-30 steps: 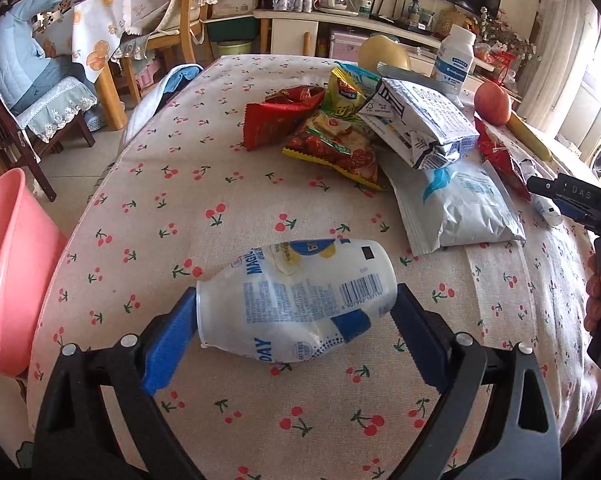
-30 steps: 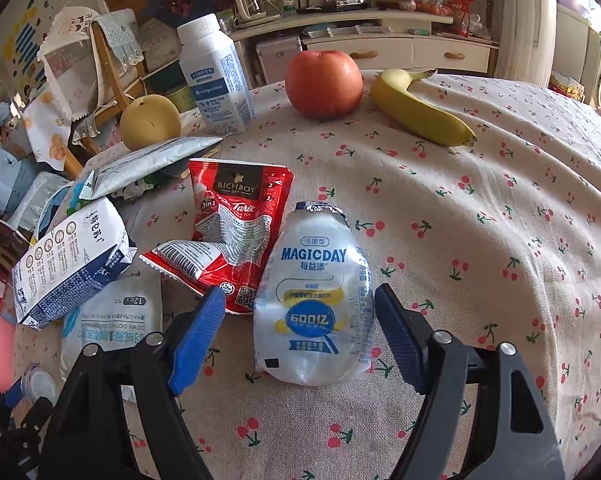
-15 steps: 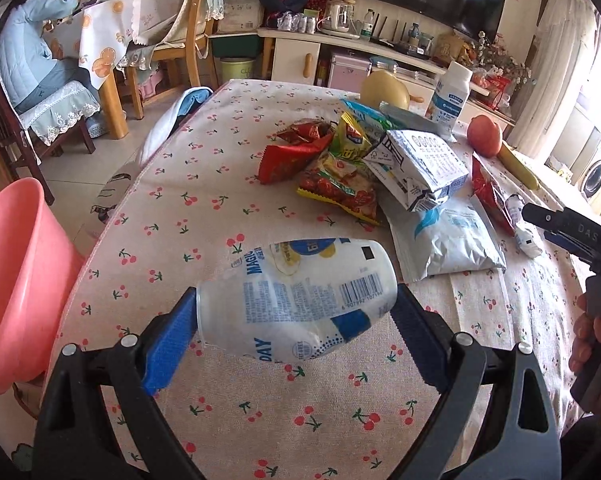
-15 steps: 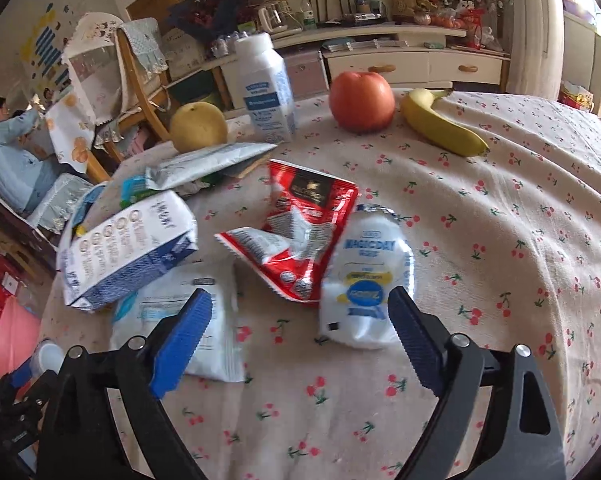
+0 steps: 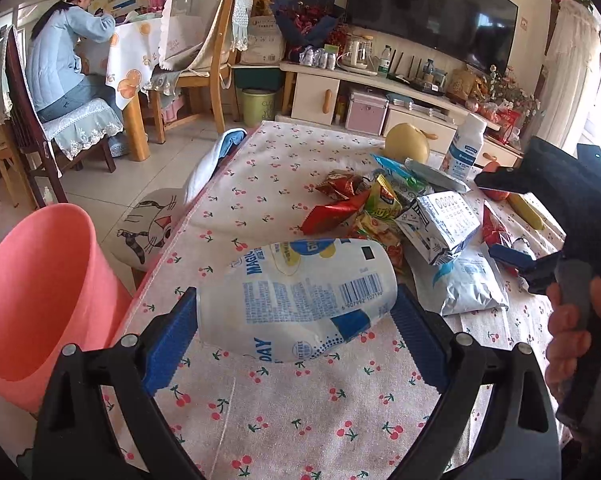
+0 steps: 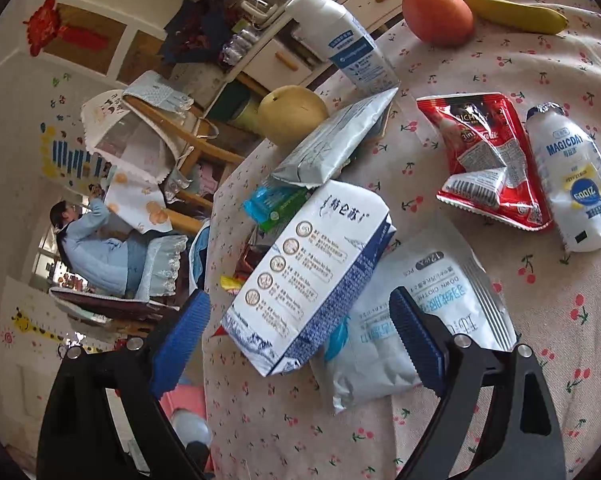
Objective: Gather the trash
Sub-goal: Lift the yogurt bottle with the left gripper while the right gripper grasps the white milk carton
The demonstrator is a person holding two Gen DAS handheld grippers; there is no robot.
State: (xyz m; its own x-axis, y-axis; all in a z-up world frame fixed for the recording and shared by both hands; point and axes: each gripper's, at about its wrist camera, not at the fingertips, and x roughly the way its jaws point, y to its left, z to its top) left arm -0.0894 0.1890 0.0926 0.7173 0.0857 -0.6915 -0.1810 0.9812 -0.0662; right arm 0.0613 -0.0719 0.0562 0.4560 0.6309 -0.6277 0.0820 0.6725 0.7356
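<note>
My left gripper point(image 5: 296, 316) is shut on a crushed white Magicday bottle point(image 5: 300, 300) and holds it above the cherry-print table, right of the pink bin point(image 5: 36, 292). My right gripper point(image 6: 300, 344) is open and empty, its fingers either side of a white and blue milk carton point(image 6: 308, 276) that lies over a white pouch point(image 6: 416, 312). A second Magicday bottle point(image 6: 572, 184) and a red Richboy sachet point(image 6: 488, 160) lie to the right. In the left wrist view the right gripper point(image 5: 540, 232) shows at the right, over the trash pile.
Snack wrappers point(image 5: 364, 204) lie mid-table. A pear point(image 6: 292, 114), a white upright bottle point(image 6: 348, 44), an apple point(image 6: 438, 14) and a banana point(image 6: 516, 10) stand at the back. A person point(image 5: 68, 48) sits at another table beyond chairs.
My left gripper lifted the bottle and carried it left toward the pink bin. My right gripper pulled back from the second bottle, swung left and tilted, and now frames the milk carton.
</note>
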